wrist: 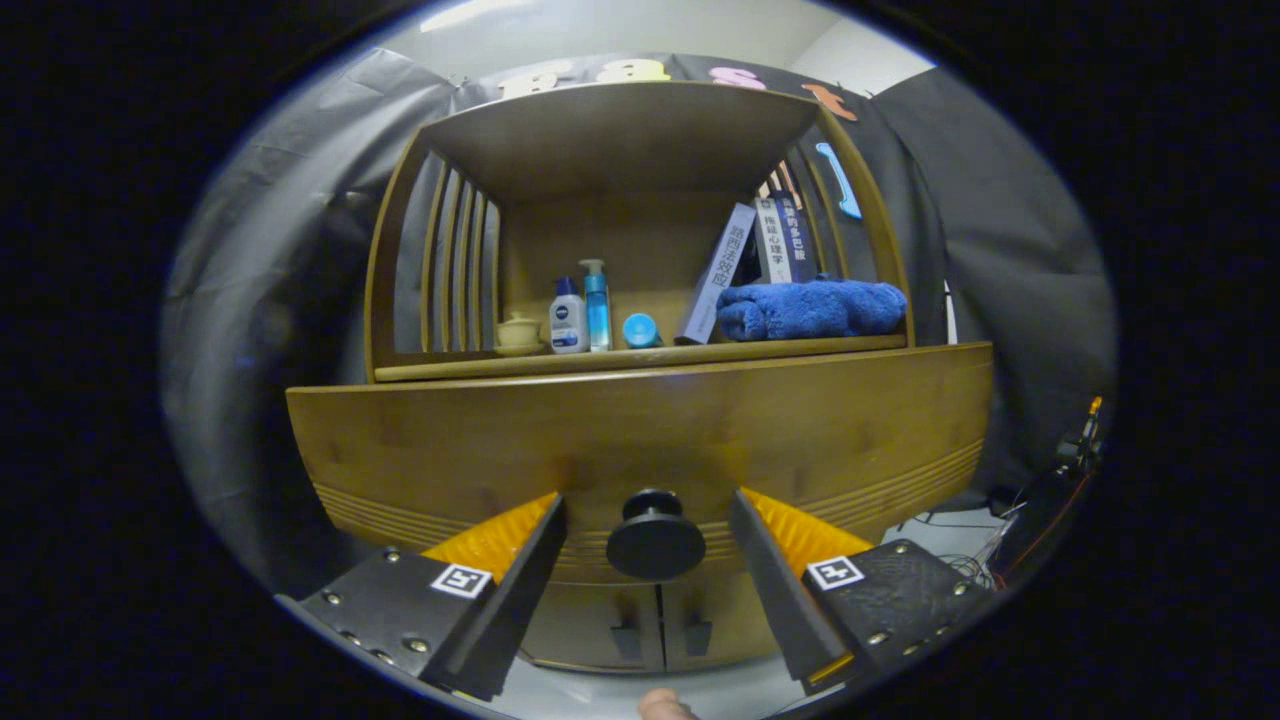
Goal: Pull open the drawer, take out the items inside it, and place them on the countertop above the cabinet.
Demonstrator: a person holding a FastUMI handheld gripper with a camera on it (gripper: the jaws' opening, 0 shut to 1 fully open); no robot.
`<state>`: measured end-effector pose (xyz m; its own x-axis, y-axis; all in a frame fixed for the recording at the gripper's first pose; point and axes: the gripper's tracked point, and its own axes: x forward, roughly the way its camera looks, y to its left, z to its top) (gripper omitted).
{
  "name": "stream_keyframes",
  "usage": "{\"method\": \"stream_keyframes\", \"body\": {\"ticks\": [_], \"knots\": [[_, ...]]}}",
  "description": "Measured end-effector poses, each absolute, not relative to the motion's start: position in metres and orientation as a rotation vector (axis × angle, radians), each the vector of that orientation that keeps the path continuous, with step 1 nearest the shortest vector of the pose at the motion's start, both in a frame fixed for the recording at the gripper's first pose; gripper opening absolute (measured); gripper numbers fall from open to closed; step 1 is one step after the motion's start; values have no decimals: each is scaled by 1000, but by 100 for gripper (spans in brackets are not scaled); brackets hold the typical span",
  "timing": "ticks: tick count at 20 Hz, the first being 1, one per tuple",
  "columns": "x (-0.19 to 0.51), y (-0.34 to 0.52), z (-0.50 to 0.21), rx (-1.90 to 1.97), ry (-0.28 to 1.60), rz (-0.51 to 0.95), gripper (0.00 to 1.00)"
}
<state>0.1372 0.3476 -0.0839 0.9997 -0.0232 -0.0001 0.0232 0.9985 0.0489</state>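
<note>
Three books (770,255), two bottles (582,312), one towel (812,308), one lidded cup (519,333), one knob (655,535).

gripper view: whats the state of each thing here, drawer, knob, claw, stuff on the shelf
drawer: shut, front flush with the cabinet
knob: between the claw fingers, not gripped
claw: open, a gap each side of the knob
lower cabinet doors: shut
towel: folded, lying on the shelf
books: leaning
pump bottle: upright
white bottle: upright
lidded cup: lid on
</note>
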Motion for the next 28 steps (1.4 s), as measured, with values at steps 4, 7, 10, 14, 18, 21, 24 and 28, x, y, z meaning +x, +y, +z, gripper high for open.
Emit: {"method": "stream_keyframes", "body": {"ticks": [4,7,10,14,18,21,24,28], "knots": [[162,351,-85,61,2,-29,99],[180,351,-84,62,0,-26,99],[189,351,-84,61,-3,-24,99],[190,352,-84,90,-5,-27,99],[199,349,-84,122,5,-24,99],[202,349,-84,145,13,-20,99],[204,351,-91,185,85,7,99],[199,346,-99,205,166,-6,99]]}}
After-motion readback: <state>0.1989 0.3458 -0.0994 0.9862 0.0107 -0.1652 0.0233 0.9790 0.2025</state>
